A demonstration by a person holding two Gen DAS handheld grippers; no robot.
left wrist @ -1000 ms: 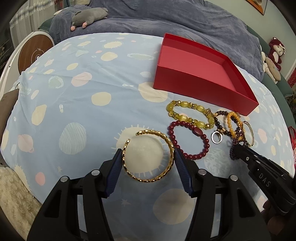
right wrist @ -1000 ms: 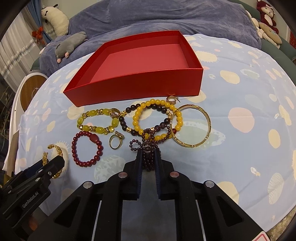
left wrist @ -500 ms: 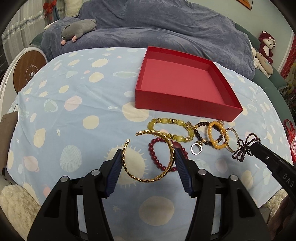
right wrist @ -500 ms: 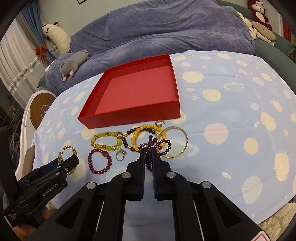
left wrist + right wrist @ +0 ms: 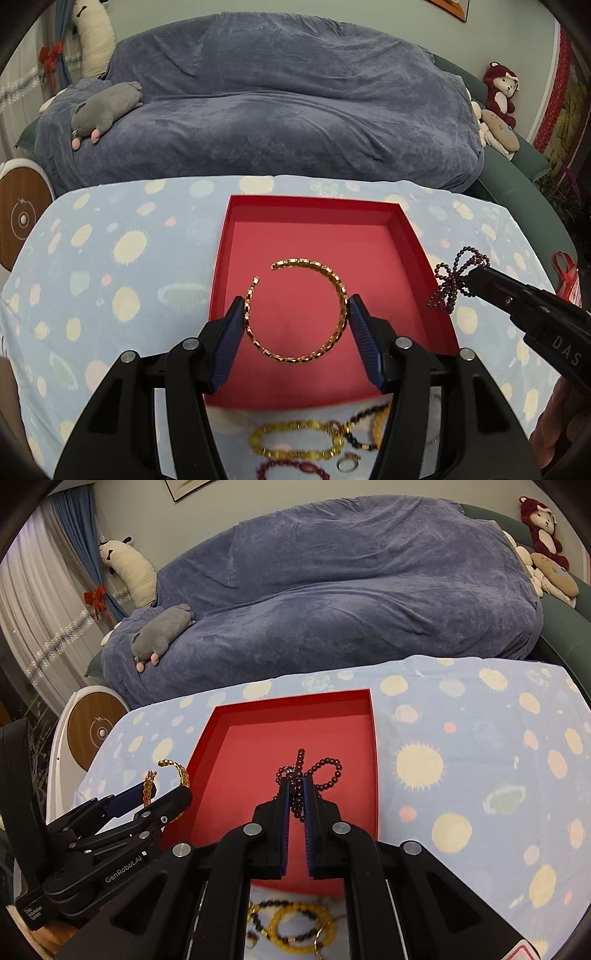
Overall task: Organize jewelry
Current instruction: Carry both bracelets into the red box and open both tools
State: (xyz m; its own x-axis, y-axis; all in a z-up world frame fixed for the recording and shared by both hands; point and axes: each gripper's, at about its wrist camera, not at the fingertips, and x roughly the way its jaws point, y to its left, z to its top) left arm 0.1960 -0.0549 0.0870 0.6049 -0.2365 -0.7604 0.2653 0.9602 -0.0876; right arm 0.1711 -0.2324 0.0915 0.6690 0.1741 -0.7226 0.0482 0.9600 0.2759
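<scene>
Two claws hang over the red box (image 5: 406,236) on the worktop (image 5: 480,738). Left claw (image 5: 295,314) squeezes the gold bangle (image 5: 334,277). Right claw (image 5: 295,790) pinches dark beads (image 5: 325,771). Only the left view shows a small ring (image 5: 349,461).

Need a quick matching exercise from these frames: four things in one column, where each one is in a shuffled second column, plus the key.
Things
1. gold bangle
2. dark bead string
3. red box
4. yellow bead bracelet

Places
A. lying on the cloth on the near side of the box
B. clamped in the right gripper
C. held between the fingers of the left gripper, over the box
D. sitting open on the spotted cloth, nothing inside it yet

Pairs: 1-C, 2-B, 3-D, 4-A
</scene>
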